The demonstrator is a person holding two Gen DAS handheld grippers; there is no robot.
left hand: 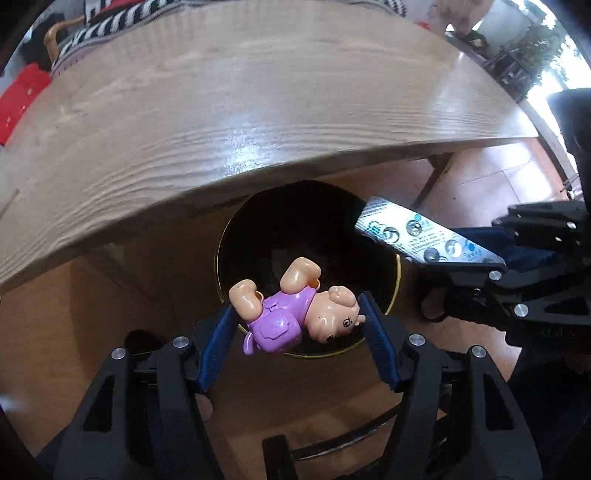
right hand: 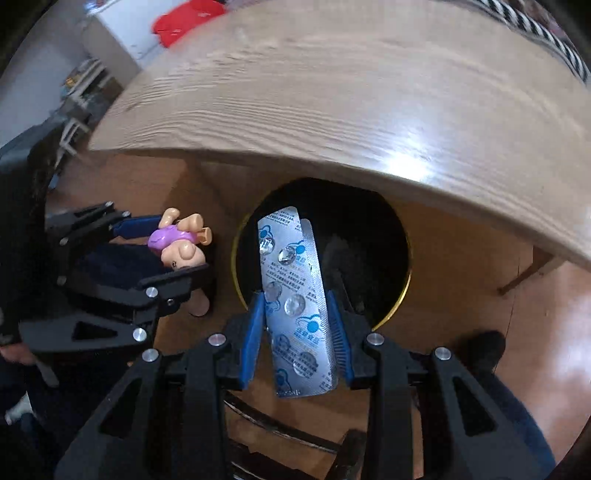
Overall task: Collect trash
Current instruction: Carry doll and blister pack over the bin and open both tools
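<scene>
A small toy pig point(left hand: 295, 314) in a purple outfit is clamped between the blue pads of my left gripper point(left hand: 297, 308), held over the near rim of a round black bin point(left hand: 396, 291) with a gold edge. The bin stands on the floor, partly under the table. My right gripper point(right hand: 297, 299) is shut on a silver pill blister pack point(right hand: 295, 295), whose far end hangs over the black bin point(right hand: 404, 266). In the right wrist view the toy pig point(right hand: 179, 243) and left gripper point(right hand: 173, 247) sit just left of the bin. The blister pack point(left hand: 424, 236) reaches in from the right.
A wooden table point(left hand: 221, 122) fills the upper half of both views, its front edge overhanging the bin. A table leg point(right hand: 528, 273) stands at right. Red plastic items point(left hand: 18, 99) and striped fabric point(left hand: 110, 22) lie beyond the table. The floor is orange-brown tile point(left hand: 480, 184).
</scene>
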